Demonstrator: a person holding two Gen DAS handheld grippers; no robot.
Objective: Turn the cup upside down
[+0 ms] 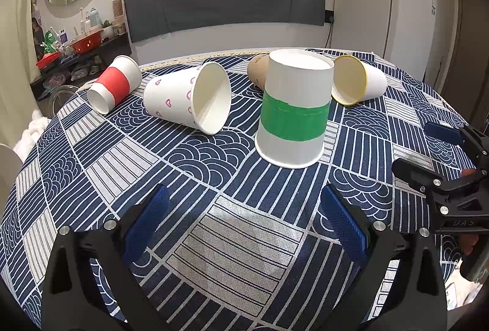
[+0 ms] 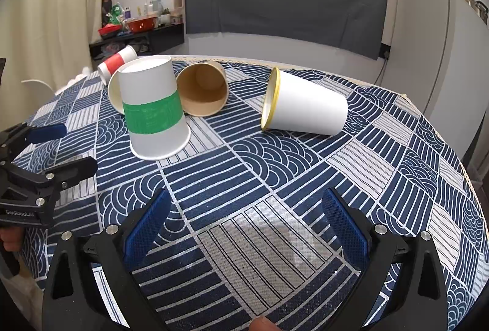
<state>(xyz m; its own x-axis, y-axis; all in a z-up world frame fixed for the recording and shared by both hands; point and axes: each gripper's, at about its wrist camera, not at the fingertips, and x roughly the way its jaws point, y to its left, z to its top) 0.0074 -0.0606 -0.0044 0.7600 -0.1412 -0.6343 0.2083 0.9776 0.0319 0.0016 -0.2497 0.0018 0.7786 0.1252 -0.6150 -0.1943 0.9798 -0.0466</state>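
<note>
on the navy patterned tablecloth the green-banded cup is already sitting rim-down while both the left gripper and right gripper are hovering wide open holding nothing, so i'd be squeezing the sideways yellow-rimmed cup mid-wall, gently.

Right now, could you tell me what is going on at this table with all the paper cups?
A person holds a hand-held gripper in each hand over the patterned tablecloth. Both the left hand-held gripper and the right hand-held gripper are open and empty. The green-banded cup already stands upside down. The heart-print cup, red-banded cup, brown cup and yellow-rimmed cup lie on their sides.
</note>
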